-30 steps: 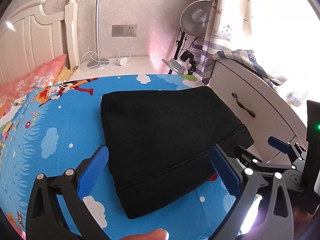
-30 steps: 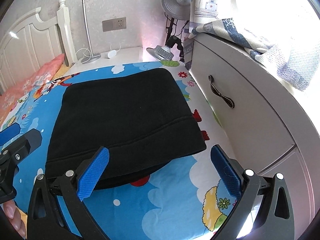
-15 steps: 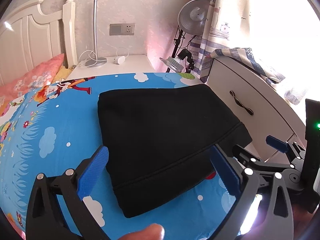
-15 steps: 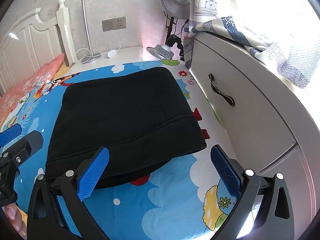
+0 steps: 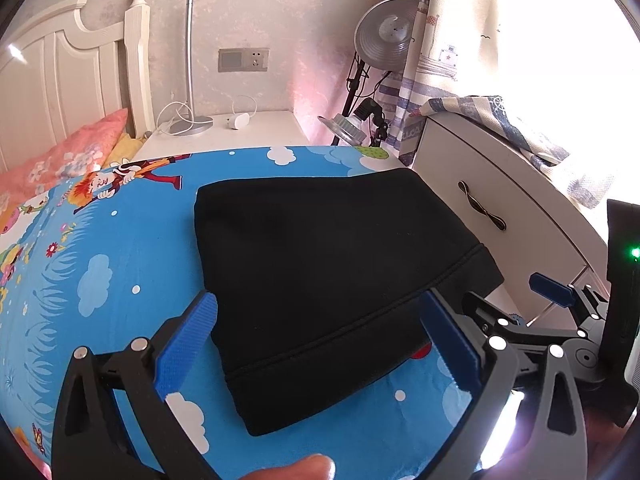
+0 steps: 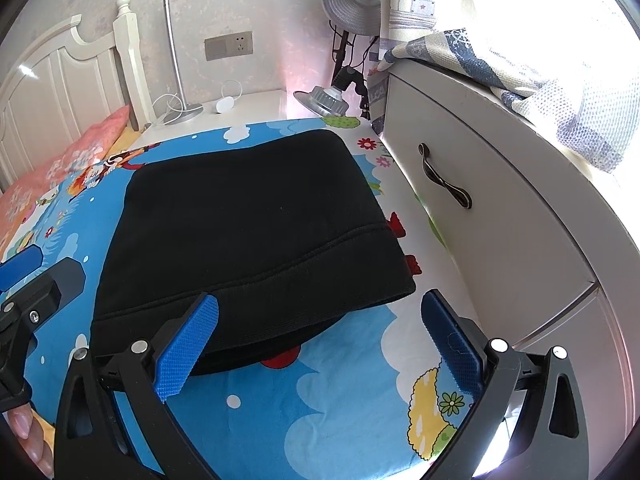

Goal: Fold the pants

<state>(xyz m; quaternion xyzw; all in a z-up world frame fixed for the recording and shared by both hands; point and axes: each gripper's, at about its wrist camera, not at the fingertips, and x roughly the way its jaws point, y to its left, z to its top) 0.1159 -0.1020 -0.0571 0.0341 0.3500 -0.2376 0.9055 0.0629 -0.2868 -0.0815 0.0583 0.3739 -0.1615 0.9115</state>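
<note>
A: Where are the pants point(image 5: 332, 276)?
B: On the bed point(image 5: 100, 280). Black, matte, fleece-like. Folded into a compact rounded-corner block with a stitched seam running across near the front edge.
A: What's under them?
B: A blue cartoon-print sheet point(image 6: 304, 400), smooth.
A: Left hand-held gripper point(image 5: 320, 344)?
B: Released, blue textured pads spread wide, over the near edge of the pants and not touching them.
A: Right hand-held gripper point(image 6: 320, 344)?
B: Also released and spread, holding nothing, at the near right corner.
A: Edges and clearance?
B: A white dresser point(image 6: 500, 216) stands close along the right side, with only a narrow strip of sheet between it and the pants. Open sheet lies left and in front. A pink pillow point(image 5: 60, 164) is far left by the headboard point(image 5: 68, 80), and a nightstand point(image 5: 232, 132) stands behind.
</note>
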